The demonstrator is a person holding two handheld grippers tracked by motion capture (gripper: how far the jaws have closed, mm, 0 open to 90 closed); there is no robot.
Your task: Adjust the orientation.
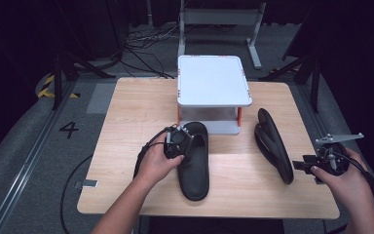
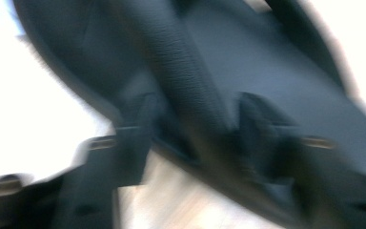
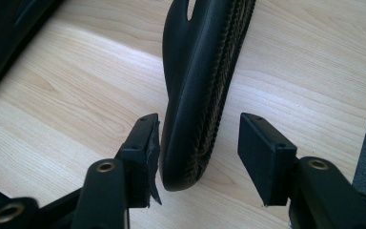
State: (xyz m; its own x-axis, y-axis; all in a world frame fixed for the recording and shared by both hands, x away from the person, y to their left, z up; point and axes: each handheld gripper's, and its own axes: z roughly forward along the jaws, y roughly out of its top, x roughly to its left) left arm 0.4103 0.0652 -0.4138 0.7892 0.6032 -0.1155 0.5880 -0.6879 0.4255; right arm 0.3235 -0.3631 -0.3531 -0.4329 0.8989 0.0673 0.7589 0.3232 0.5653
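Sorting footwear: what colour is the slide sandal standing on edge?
Black rubber slide sandal; right gripper view shows it best.

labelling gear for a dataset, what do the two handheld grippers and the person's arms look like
Both grippers are black. The right gripper has two flat rectangular pads on arms with brass-coloured rivets, a grey three-cornered plate on top and a black cable. The left gripper trails a black cable too. The forearms are bare, with no sleeves or gloves.
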